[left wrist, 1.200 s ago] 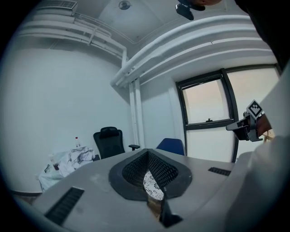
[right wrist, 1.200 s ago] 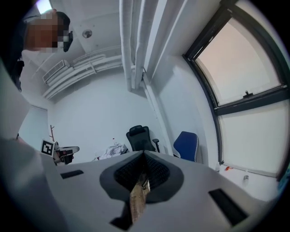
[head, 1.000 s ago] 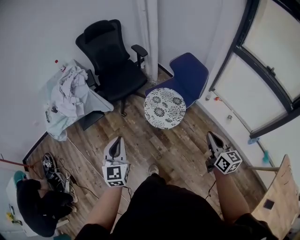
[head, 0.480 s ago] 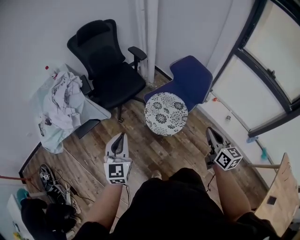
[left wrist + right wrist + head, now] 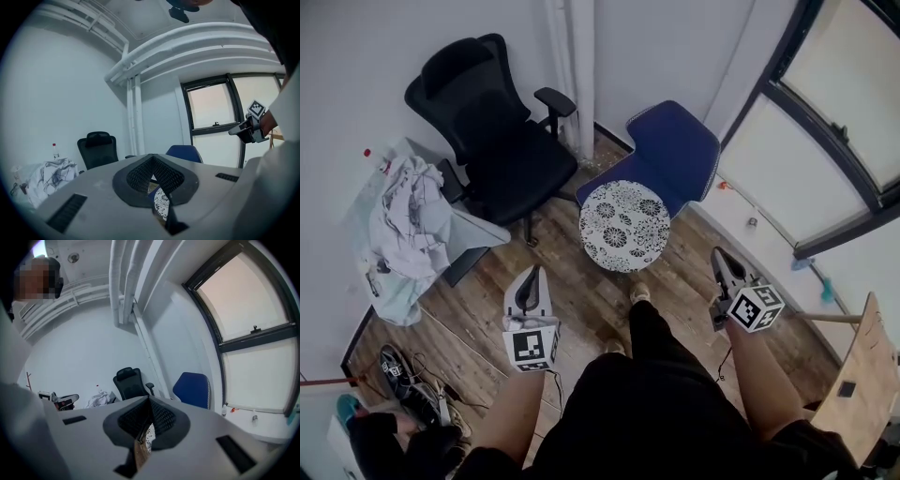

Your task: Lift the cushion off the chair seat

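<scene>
A round cushion (image 5: 625, 226) with a black-and-white flower print lies on the seat of a blue chair (image 5: 675, 152). My left gripper (image 5: 532, 273) hangs shut over the wooden floor, short of the cushion and to its left. My right gripper (image 5: 717, 253) is shut too, to the cushion's right and apart from it. Neither holds anything. In the left gripper view a strip of the cushion (image 5: 160, 202) shows below the closed jaws, with the blue chair (image 5: 183, 151) behind. The right gripper view shows the cushion (image 5: 148, 435) the same way, and the blue chair (image 5: 193, 388).
A black office chair (image 5: 492, 122) stands left of the blue one, beside white pipes (image 5: 567, 66) on the wall. A table with crumpled white cloth (image 5: 411, 211) is at the left. Shoes and cables (image 5: 405, 377) lie on the floor. A window (image 5: 825, 122) and a wooden board (image 5: 862, 375) are at the right.
Both grippers and the person have moved forward towards the blue chair, and a foot has stepped ahead. The cushion and chairs now sit nearer in view. Both grippers stay shut.
</scene>
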Demonstrator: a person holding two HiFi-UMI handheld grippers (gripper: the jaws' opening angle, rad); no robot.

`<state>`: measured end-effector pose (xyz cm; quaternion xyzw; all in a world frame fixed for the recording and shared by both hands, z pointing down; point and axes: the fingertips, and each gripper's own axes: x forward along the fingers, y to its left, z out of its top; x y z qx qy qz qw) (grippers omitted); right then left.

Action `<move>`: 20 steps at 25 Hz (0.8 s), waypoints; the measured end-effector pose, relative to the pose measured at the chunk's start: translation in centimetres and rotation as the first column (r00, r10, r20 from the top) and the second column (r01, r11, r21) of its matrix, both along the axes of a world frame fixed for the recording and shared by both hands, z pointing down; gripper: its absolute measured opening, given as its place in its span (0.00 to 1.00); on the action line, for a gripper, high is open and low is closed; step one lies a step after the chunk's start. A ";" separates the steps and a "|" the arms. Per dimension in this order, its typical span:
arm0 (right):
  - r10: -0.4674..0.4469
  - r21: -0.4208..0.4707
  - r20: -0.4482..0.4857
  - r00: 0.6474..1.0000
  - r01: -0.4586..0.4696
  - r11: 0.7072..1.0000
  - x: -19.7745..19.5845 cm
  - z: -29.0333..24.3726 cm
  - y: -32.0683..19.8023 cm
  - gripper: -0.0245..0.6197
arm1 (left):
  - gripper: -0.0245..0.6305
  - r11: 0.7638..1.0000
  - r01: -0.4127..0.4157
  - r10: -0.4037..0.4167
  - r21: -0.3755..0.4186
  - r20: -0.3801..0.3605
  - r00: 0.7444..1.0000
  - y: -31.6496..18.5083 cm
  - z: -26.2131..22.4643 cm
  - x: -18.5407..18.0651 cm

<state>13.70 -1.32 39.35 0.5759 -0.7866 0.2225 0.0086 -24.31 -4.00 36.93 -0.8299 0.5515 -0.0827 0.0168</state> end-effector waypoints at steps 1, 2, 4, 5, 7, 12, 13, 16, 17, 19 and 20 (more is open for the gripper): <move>0.005 0.003 0.003 1.000 -0.005 1.000 0.1 0.1 -0.6 0.06 | 0.04 1.000 -0.005 0.005 0.001 0.005 1.000 -0.6 -0.1 0.1; 0.008 0.007 0.004 1.000 -0.008 1.000 0.2 0.2 -1.2 0.06 | 0.04 1.000 -0.010 0.010 0.002 0.009 1.000 -1.3 -0.2 0.3; 0.011 0.014 0.005 1.000 -0.011 1.000 0.5 0.3 -2.3 0.06 | 0.04 1.000 -0.018 0.018 0.004 0.019 1.000 -2.4 -0.5 1.0; 0.010 0.018 0.006 1.000 -0.010 1.000 0.7 0.5 -2.8 0.06 | 0.04 1.000 -0.025 0.025 0.006 0.025 0.999 -2.8 -0.6 1.5; 0.004 0.023 0.011 1.000 -0.004 1.000 1.3 1.2 -3.8 0.06 | 0.04 0.999 -0.052 0.052 0.006 0.036 0.998 -3.6 -0.5 3.2; 0.036 -0.020 0.011 0.999 -0.036 0.999 3.2 5.5 -6.3 0.06 | 0.04 0.996 -0.082 0.083 -0.047 0.027 0.996 -5.2 1.5 6.7; 0.044 -0.023 0.014 0.999 -0.044 0.999 3.5 6.5 -6.8 0.06 | 0.04 0.995 -0.081 0.083 -0.056 0.029 0.996 -5.7 2.0 7.1; 0.045 -0.016 0.023 0.999 -0.045 0.999 4.1 9.2 -8.3 0.06 | 0.04 0.993 -0.081 0.085 -0.082 0.048 0.995 -7.5 3.8 8.1; 0.045 -0.019 0.022 0.999 -0.045 0.999 4.3 10.2 -8.7 0.06 | 0.04 0.993 -0.075 0.080 -0.091 0.053 0.995 -8.1 4.4 8.4; 0.052 -0.034 0.017 0.999 -0.051 0.998 4.9 12.4 -9.6 0.06 | 0.04 0.993 -0.062 0.070 -0.104 0.074 0.995 -9.2 5.8 8.6; 0.056 -0.043 0.015 0.998 -0.056 0.998 5.3 13.5 -10.1 0.06 | 0.04 0.992 -0.057 0.066 -0.109 0.089 0.994 -9.8 6.6 8.6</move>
